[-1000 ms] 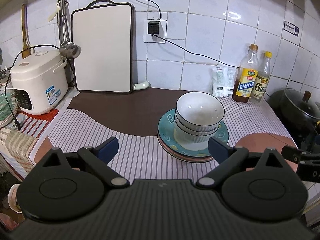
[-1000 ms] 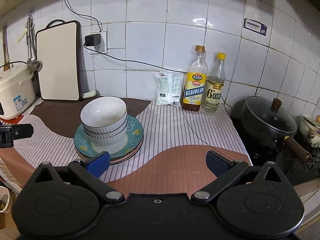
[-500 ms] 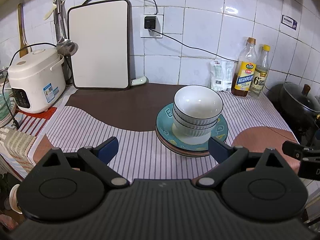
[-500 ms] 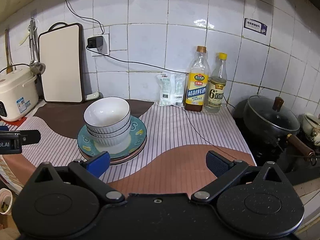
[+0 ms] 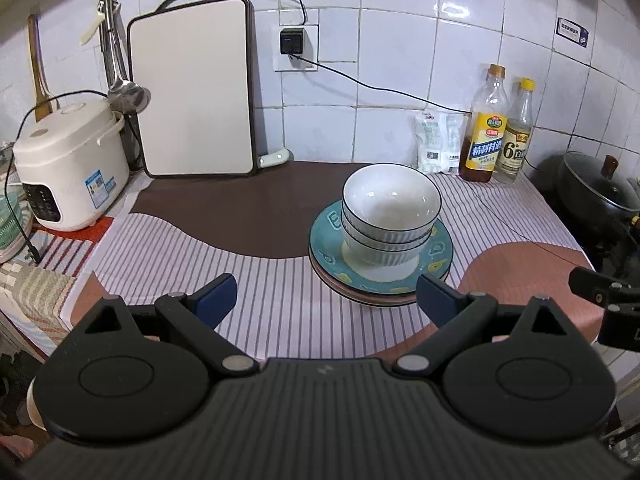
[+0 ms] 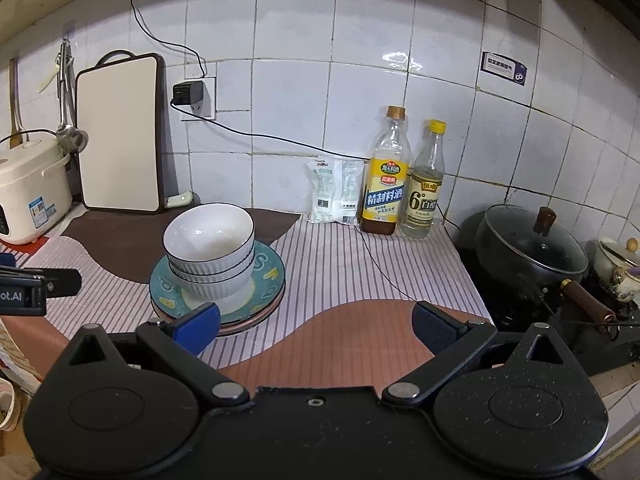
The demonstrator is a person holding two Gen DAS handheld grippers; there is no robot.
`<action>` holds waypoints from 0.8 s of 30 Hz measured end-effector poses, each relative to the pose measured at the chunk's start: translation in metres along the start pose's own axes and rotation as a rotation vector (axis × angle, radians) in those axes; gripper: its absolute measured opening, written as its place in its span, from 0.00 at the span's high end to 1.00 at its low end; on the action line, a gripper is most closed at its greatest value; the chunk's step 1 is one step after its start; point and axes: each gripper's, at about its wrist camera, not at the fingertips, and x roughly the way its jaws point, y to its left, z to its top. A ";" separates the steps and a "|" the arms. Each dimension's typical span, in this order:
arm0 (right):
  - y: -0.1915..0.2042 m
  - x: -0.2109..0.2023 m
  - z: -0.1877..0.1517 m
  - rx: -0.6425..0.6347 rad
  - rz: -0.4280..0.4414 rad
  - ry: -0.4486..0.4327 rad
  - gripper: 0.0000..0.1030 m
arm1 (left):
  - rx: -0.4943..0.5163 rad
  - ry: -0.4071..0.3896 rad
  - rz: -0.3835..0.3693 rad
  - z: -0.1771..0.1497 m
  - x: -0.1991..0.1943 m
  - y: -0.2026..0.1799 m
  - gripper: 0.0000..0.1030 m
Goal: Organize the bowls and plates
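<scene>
Counter (image 5: 256,280) space carries one tidy pile near its middle: plates (image 5: 380,256) stacked flat, bowls (image 5: 390,212) nested on top of them. Stacking looks done, judging by this; nothing loose shows. Left gripper (image 5: 326,294) and right gripper (image 6: 316,324) both hang spread wide and empty, just short of the pile.

1. Bowls (image 5: 391,204): glazed ceramic, glossy white inside, ribbed outer walls.
2. Plates (image 5: 326,240): glossy glazed ceramic, teal top face.
3. Worktop (image 5: 256,304): covered by a matt striped cloth.
4. Left claw (image 5: 326,300) and right claw (image 6: 316,326): matt black plastic bodies, the left ribbed, the right speckled; blue pads look rubbery.
5. Rice cooker (image 5: 68,164), far left: smooth, semi-gloss cream plastic.
6. Wall tiles (image 6: 360,112): glossy white.
7. Ladle (image 5: 128,92): polished metal.
8. Bottles (image 6: 386,176): clear, with paper labels.
</scene>
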 end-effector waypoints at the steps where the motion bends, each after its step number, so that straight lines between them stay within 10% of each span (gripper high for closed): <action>1: 0.000 0.001 0.001 0.004 -0.010 0.011 0.00 | 0.005 -0.003 0.001 0.000 -0.001 -0.001 0.05; 24: -0.006 0.001 -0.001 0.042 -0.001 0.018 0.00 | -0.012 -0.054 0.006 -0.004 -0.006 0.000 0.06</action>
